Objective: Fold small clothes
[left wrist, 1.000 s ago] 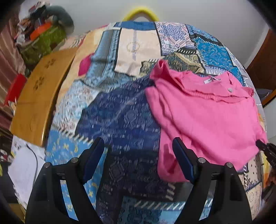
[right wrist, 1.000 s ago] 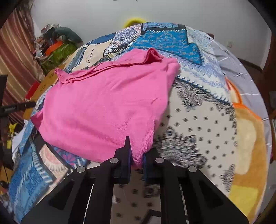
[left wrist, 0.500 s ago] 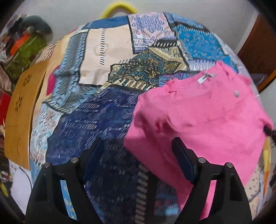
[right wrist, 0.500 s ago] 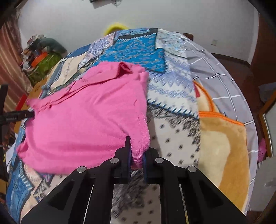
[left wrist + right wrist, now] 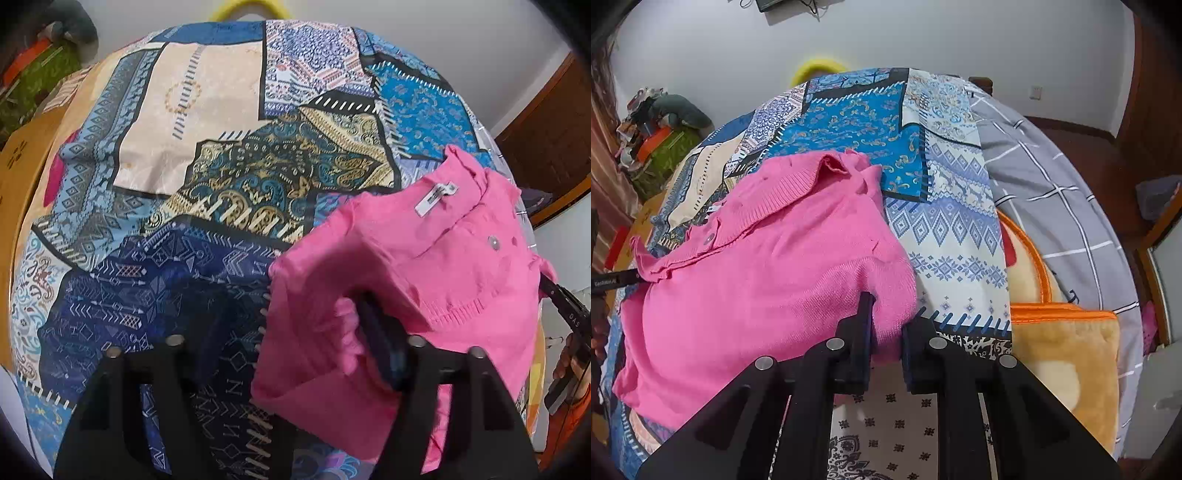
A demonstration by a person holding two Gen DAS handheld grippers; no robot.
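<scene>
While the right gripper (image 5: 885, 341) pinches the pink top's (image 5: 757, 280) edge, the left gripper (image 5: 291, 354), spread wide, may snag bunched knit and skew the fold

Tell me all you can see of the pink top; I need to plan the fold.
The pink top is a knit with a ribbed collar, one button and a white tag. It lies rumpled on the patchwork bedspread. The right gripper pinches its near edge; the left gripper is open, fabric draped against one finger.
</scene>
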